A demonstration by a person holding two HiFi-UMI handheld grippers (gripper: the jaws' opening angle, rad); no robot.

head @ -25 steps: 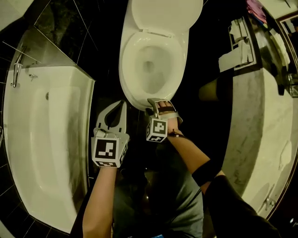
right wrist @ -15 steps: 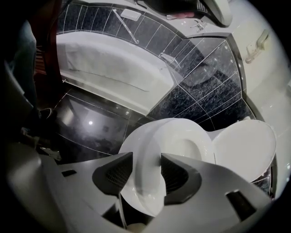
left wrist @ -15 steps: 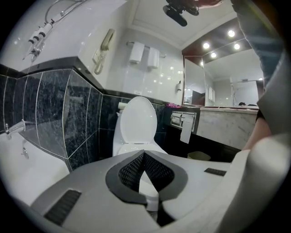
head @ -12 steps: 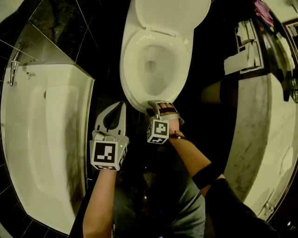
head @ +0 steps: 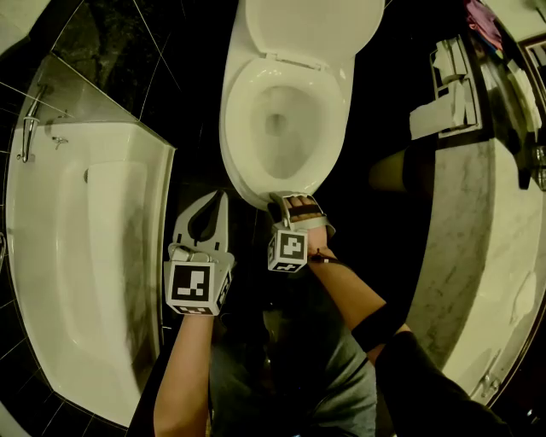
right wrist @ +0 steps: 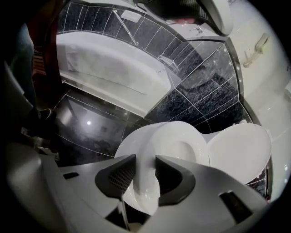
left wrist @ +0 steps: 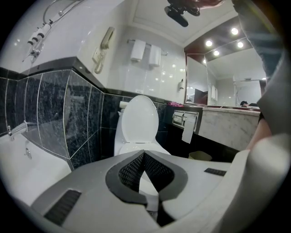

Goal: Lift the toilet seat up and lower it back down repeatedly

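A: Item: toilet seat (head: 232,128), down on bowl, lid raised. Rigid, glossy, likely slippery, hinged at rear; take hold at front edge

B: Right gripper (head: 290,200) jaws just closing, clamped on that edge; left gripper (head: 223,198) closed, empty

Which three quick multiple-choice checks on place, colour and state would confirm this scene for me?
1. Right gripper sits at: A the toilet seat's front edge; B the counter; C the bathtub.
2. Toilet seat colour: A black; B white; C blue.
3. Lid: A shut over the seat; B raised; C missing.
Key: 1 A, its jaws, just closing, grip that edge. 2 B, white in every view. 3 B, it stands upright at the back.
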